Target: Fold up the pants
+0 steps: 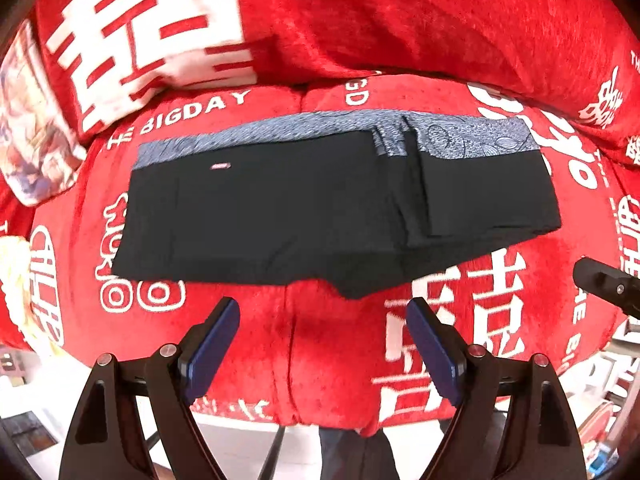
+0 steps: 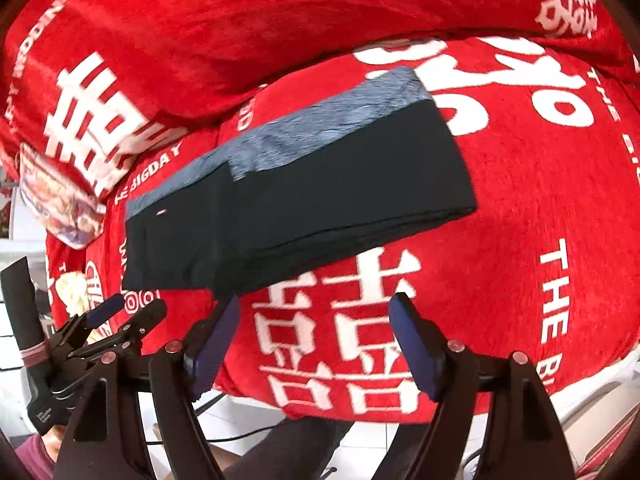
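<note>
Both the left gripper and right gripper stand spread, empty; pants lie folded mid-frame; withdraw clear without snagging the lower edge

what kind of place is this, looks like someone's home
Probably a home living room: the folded black pants lie on a sofa seat under a red plush wedding-print cover, with a printed cushion at one end and pale tiled floor below.

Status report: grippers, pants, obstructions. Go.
Left gripper open, empty. Right gripper open, empty. Pants folded, flat on red cover. Nothing in the way.
</note>
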Available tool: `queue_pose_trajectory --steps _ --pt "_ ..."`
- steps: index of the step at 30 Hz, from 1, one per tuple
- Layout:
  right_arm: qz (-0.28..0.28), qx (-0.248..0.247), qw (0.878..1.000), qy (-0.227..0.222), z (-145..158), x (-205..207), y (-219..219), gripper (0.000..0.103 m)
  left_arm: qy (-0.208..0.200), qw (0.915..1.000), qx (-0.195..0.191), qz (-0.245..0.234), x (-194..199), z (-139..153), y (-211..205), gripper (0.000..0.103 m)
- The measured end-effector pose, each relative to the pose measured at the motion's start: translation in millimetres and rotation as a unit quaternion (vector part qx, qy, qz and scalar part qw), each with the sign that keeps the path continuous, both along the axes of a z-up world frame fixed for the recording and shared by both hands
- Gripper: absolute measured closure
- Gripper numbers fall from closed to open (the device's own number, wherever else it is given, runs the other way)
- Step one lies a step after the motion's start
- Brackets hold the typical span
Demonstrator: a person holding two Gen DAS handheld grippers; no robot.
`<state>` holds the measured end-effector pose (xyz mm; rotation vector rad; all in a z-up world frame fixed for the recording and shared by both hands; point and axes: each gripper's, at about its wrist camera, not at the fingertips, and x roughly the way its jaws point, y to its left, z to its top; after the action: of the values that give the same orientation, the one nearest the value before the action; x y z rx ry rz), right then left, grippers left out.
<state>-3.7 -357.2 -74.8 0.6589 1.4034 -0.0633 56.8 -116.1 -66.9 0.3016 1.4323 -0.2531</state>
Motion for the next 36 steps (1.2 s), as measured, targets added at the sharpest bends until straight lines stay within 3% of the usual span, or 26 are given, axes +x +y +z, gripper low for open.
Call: queue_pose_trajectory --steps 2,6,8,13,20,27,32,36 --pt "0.008 -0.01 1.0 -0.003 12 1 12 0.023 -0.003 1.0 -0.002 0.002 -1 5 10 0.0" --pt "0.029 -0.032 0.999 -0.02 35 10 37 0.021 -0.008 0.9998 -0.011 0.013 -1 17 30 0.0" --pt "0.041 -0.053 0.997 -0.031 47 14 48 0.01 -0.011 0.9997 -0.013 0.02 0 21 39 0.0" --pt "0.051 -0.127 0.988 -0.072 75 13 65 0.009 -0.005 0.9997 -0.013 0.019 -2 22 53 0.0" --pt "0.092 -0.126 0.987 -0.022 78 9 80 0.009 0.005 0.9996 -0.021 0.021 -10 26 56 0.0" --pt "0.102 -0.096 0.99 -0.014 84 6 79 0.009 -0.01 0.9993 -0.027 0.022 -23 38 43 0.0" --pt "0.122 -0.129 0.984 0.002 90 -8 72 0.009 -0.022 0.9992 -0.027 0.019 -37 50 27 0.0" --pt "0.116 -0.112 0.987 0.008 91 -29 58 0.009 -0.032 0.9989 -0.027 0.023 -51 58 16 0.0"
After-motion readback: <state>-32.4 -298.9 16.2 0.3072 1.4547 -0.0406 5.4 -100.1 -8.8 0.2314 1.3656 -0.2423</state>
